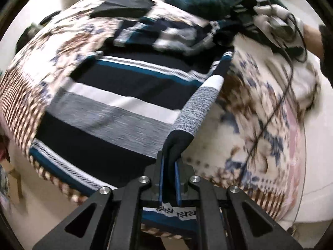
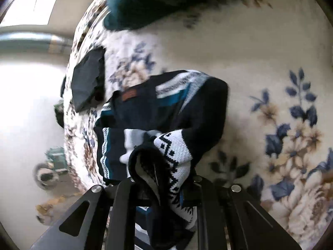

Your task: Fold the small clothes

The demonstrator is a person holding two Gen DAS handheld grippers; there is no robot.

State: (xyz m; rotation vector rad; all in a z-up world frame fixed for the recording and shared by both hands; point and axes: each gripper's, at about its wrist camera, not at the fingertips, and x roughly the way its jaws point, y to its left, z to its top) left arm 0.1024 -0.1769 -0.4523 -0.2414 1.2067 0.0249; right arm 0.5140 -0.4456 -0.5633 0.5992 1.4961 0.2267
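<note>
A knit sweater (image 1: 116, 104) with navy, white, grey and teal stripes lies partly spread on a floral bedspread (image 1: 260, 114). My left gripper (image 1: 169, 158) is shut on a navy edge of it, and a strip of fabric stretches taut away from the blue pads (image 1: 161, 179). In the right wrist view the same sweater (image 2: 166, 108) hangs bunched. My right gripper (image 2: 164, 166) is shut on a patterned white-and-navy fold that hides its fingertips. A gloved hand (image 1: 270, 14) holds that gripper at the sweater's far end.
A dark teal garment (image 2: 145, 4) is heaped at the far side of the bed. A dark folded cloth (image 2: 87, 79) lies near the bed's left edge. Pale floor (image 2: 25, 95) and a small wheeled object (image 2: 50, 168) lie beyond that edge.
</note>
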